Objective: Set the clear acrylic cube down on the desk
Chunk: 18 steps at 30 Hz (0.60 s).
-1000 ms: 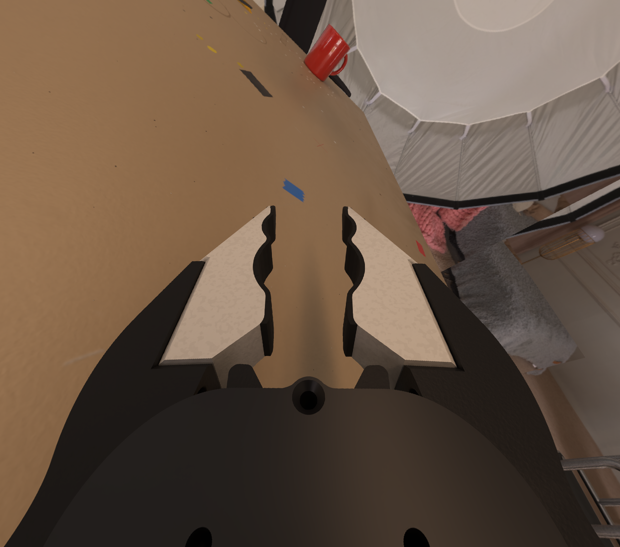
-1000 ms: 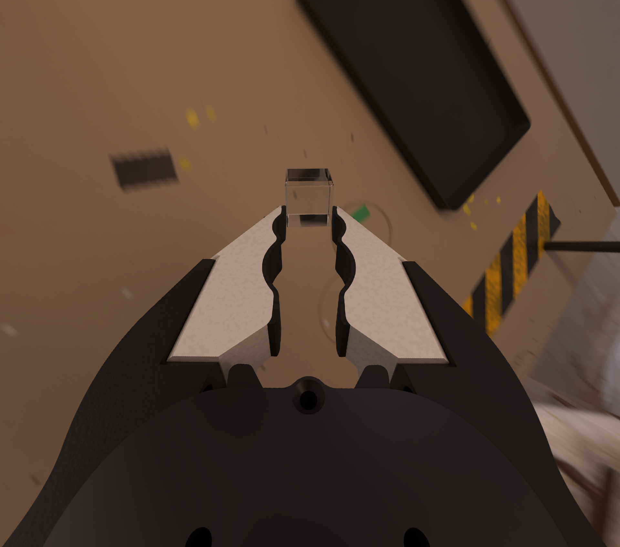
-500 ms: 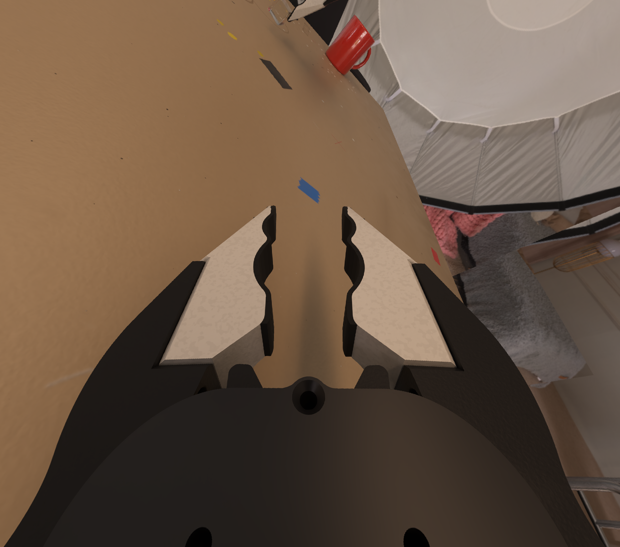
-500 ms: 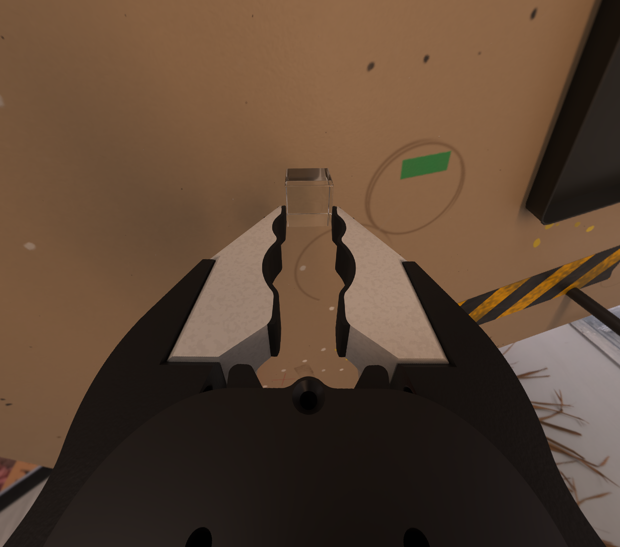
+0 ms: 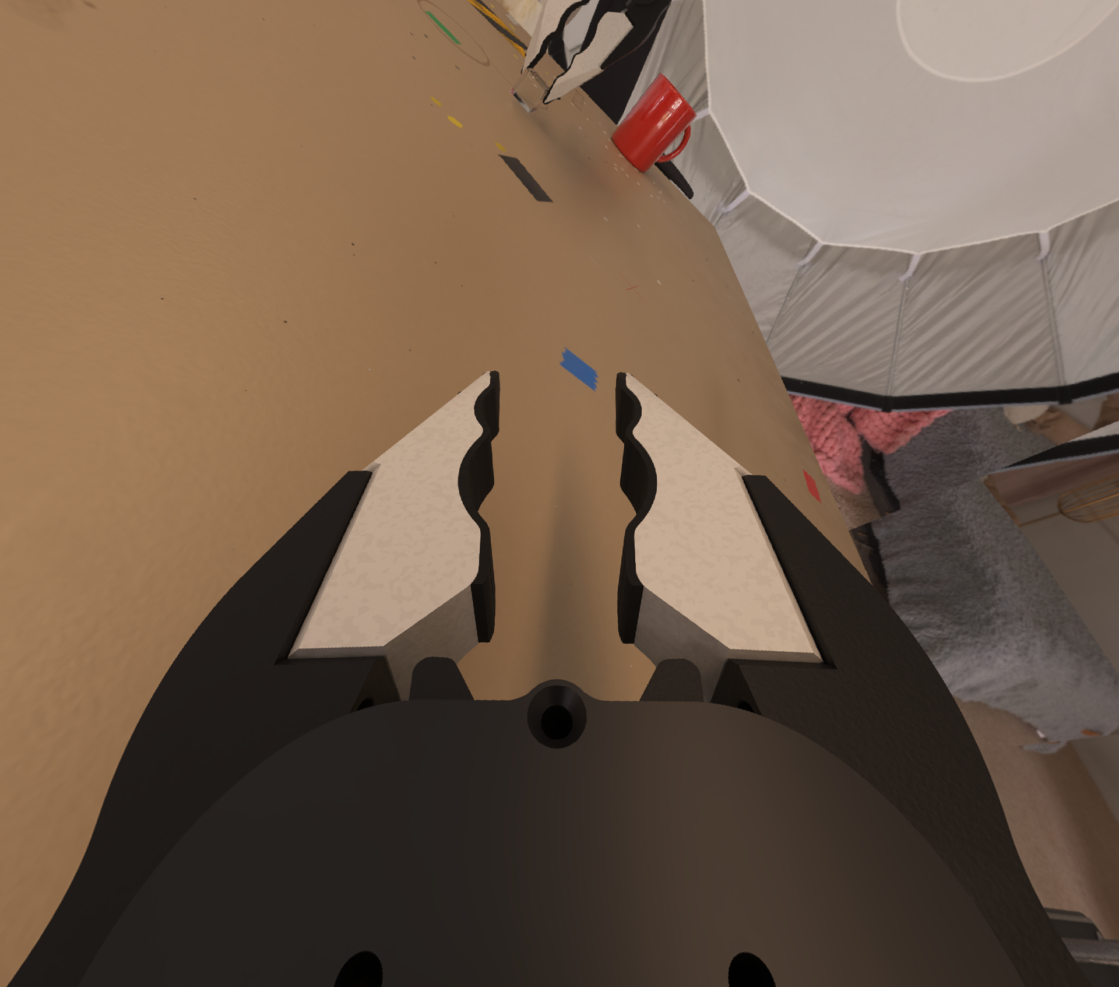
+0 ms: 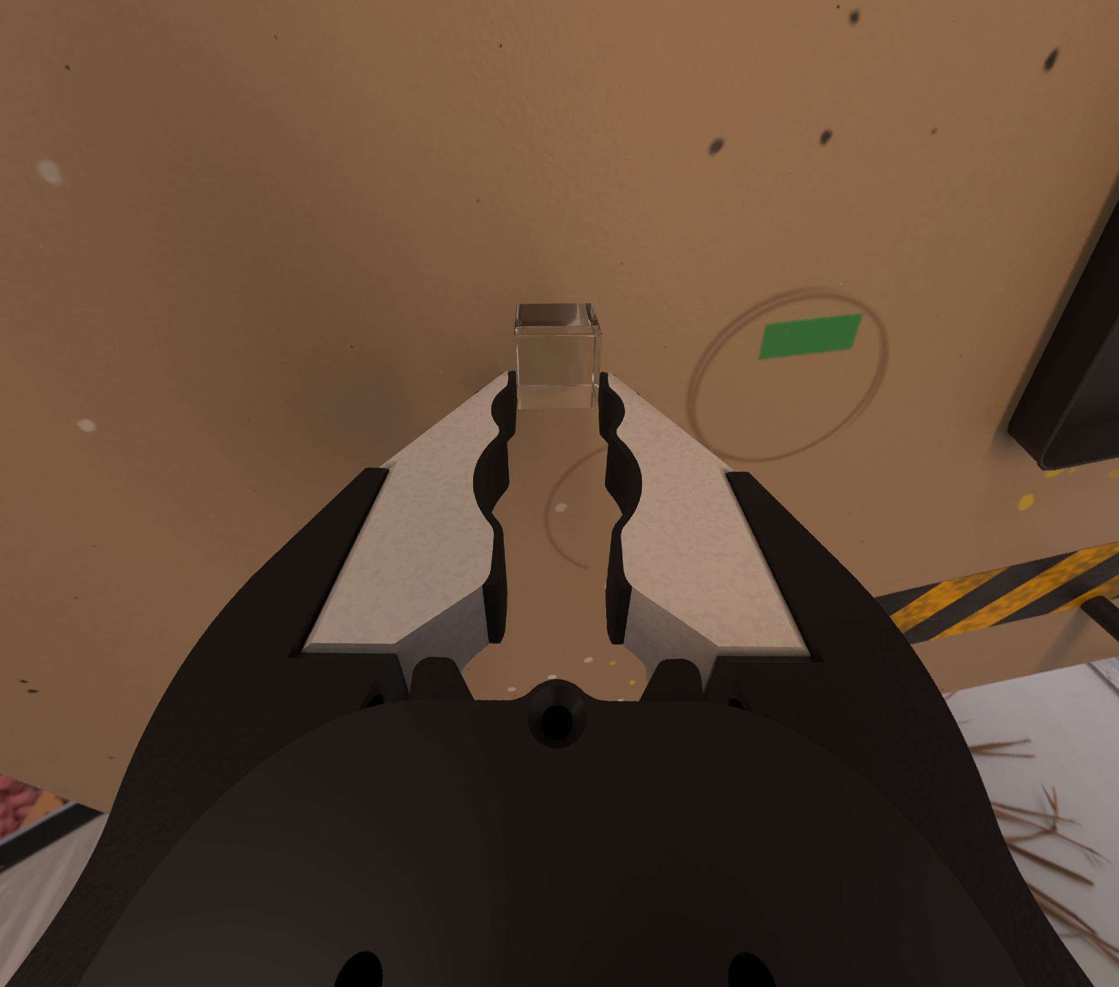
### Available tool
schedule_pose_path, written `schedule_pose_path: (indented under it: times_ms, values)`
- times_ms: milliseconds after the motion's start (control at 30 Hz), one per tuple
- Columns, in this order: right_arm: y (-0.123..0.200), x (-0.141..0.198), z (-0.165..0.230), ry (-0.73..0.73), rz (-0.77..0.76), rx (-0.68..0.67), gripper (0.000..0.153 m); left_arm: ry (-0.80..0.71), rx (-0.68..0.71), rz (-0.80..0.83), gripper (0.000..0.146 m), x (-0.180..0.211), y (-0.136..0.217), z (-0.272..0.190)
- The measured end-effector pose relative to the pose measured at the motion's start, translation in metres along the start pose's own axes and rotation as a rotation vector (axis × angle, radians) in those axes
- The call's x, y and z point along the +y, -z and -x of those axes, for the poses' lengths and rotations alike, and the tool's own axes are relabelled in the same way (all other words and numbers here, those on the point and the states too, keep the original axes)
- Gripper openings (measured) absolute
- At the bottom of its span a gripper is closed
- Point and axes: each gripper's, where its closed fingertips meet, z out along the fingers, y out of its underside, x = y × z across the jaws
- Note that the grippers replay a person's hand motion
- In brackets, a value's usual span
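The clear acrylic cube [image 6: 557,361] sits pinched between the tips of the right claw [image 6: 556,382], at or just above the tan worktop [image 6: 303,110] beside a green marker [image 6: 808,335]. Opening while tilted could tip it. The left claw [image 5: 556,382] hovers apart, parted and empty.

Looks like a photo studio workspace: big white softbox [image 5: 908,49] beside a tan desk [image 5: 242,231] with hazard-striped tape [image 6: 999,594], red mug [image 5: 654,122] near the softbox.
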Motion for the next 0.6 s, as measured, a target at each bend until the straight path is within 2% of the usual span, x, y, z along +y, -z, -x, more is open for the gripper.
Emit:
schedule_pose_path:
  times_ms: [600]
  values:
    - [-0.0024,-0.0081,0.0026,0.016,-0.023,0.005,0.026,-0.011,0.002,0.033,0.038,0.0063,-0.0035,-0.0006]
